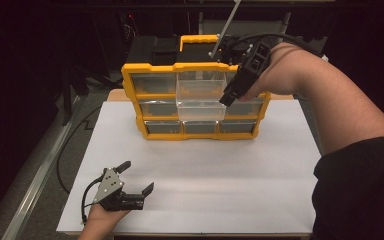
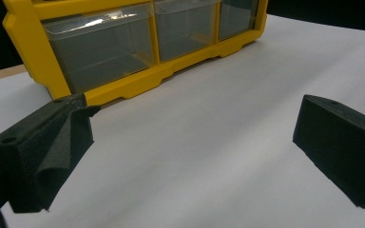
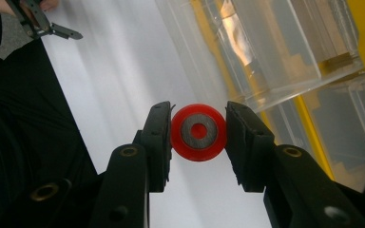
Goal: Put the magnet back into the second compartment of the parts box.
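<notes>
White sheet (image 1: 205, 170) is covering the table, lying wide and bare under and ahead of the left gripper's jaws.

Yellow drawer cabinet (image 1: 130, 100) is standing upright at the far edge of the sheet, three rows of clear drawers; its bottom row is sitting well ahead of the left jaws in the left gripper view.

Clear drawers: top middle drawer (image 1: 201, 86) and the one below it (image 1: 200, 110) are jutting out of the frame, just beside the right jaws, at their upper right in the right gripper view.

Right gripper (image 3: 198, 137) is hanging in front of the pulled-out drawers, jaws clamped on the red wheel's rim.

Left gripper (image 1: 137, 177) is resting low on the sheet, jaws spread wide with nothing between them.

Red wheel (image 3: 198, 132), small, grey hub with a red centre, is being pinched between the right jaws at its two sides, held over the sheet.

Risk, as judged: the round rim is giving the pads little to bite, so any slackening or a knock against a drawer lip could let it squirt out, drop and roll off the sheet.

Room: drawer fronts are crowding the right jaws on one side; open space is lying on the other side and below.
</notes>
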### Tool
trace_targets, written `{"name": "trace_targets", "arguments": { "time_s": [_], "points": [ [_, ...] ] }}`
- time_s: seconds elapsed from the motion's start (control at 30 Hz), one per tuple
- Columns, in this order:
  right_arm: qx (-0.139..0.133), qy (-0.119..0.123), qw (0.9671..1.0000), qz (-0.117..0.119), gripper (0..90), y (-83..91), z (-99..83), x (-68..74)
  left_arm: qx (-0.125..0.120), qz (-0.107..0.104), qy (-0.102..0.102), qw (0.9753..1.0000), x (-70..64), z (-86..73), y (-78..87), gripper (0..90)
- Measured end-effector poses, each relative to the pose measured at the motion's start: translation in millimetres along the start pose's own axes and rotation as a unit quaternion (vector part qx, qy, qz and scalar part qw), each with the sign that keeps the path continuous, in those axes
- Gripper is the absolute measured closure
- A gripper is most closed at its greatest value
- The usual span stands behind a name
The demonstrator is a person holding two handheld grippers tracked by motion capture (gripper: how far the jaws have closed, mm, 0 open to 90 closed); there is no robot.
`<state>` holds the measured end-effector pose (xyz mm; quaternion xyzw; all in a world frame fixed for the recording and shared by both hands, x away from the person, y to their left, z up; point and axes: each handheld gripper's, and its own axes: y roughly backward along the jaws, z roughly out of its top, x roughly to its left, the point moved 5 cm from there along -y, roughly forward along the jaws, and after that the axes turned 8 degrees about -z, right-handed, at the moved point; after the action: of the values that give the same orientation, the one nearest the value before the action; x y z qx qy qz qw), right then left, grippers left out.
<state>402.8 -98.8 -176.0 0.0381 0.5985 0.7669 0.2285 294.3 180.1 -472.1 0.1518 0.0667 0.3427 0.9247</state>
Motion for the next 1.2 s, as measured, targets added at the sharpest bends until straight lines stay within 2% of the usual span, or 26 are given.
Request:
{"name": "trace_targets", "arguments": {
  "time_s": [0.7, 1.2],
  "points": [
    [0.005, 0.014, 0.9999, -0.004, 64.4, -18.5, 39.8, -4.9, 0.000, -0.003, 0.000, 1.0000, 0.1, 0.0, 0.3, 0.8],
    [0.010, 0.005, 0.9998, -0.015, 64.4, -27.6, 51.1, -18.9, -0.004, -0.004, 0.001, 1.0000, -0.8, 0.3, 0.0, 1.0]
  ]
}}
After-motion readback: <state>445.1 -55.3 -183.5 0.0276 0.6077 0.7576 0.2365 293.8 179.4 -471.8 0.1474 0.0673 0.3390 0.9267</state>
